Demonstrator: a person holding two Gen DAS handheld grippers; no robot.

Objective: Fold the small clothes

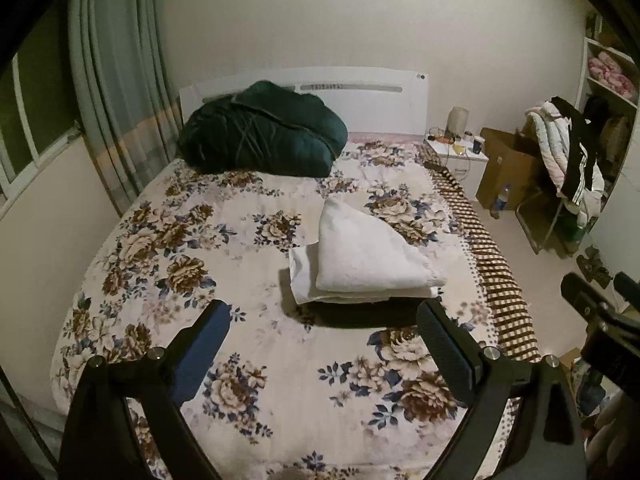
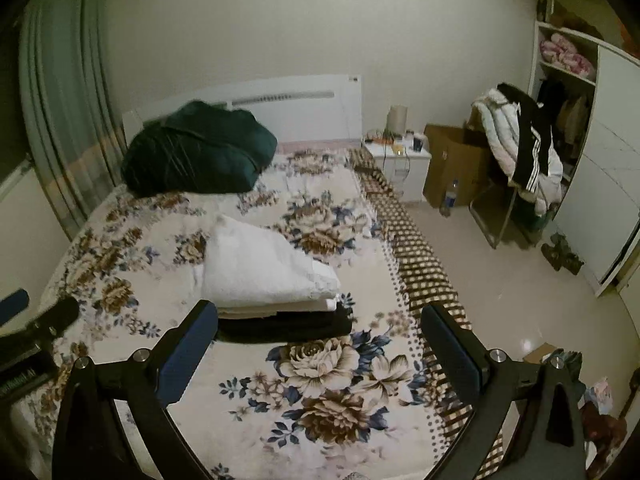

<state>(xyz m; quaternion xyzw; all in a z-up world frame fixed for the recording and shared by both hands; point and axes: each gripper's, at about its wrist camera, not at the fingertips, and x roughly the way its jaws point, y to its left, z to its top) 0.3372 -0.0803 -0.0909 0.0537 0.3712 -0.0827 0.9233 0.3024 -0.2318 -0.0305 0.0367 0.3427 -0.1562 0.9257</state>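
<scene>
Folded clothes [image 1: 360, 256] stacked on the flowered bed [image 1: 168, 240], white pieces over a black one, right of centre. Left claw [image 1: 324, 344] and right claw [image 2: 320, 344] hover above the bedspread near the stack, both spread wide and holding nothing.

Your stack hides most of the black garment [image 2: 280, 326]; only its front edge shows under the white towel [image 2: 260, 268]. The nightstand [image 2: 404, 160] clutter is too small to identify. The bed [image 1: 280, 400] runs off the bottom edge.
</scene>
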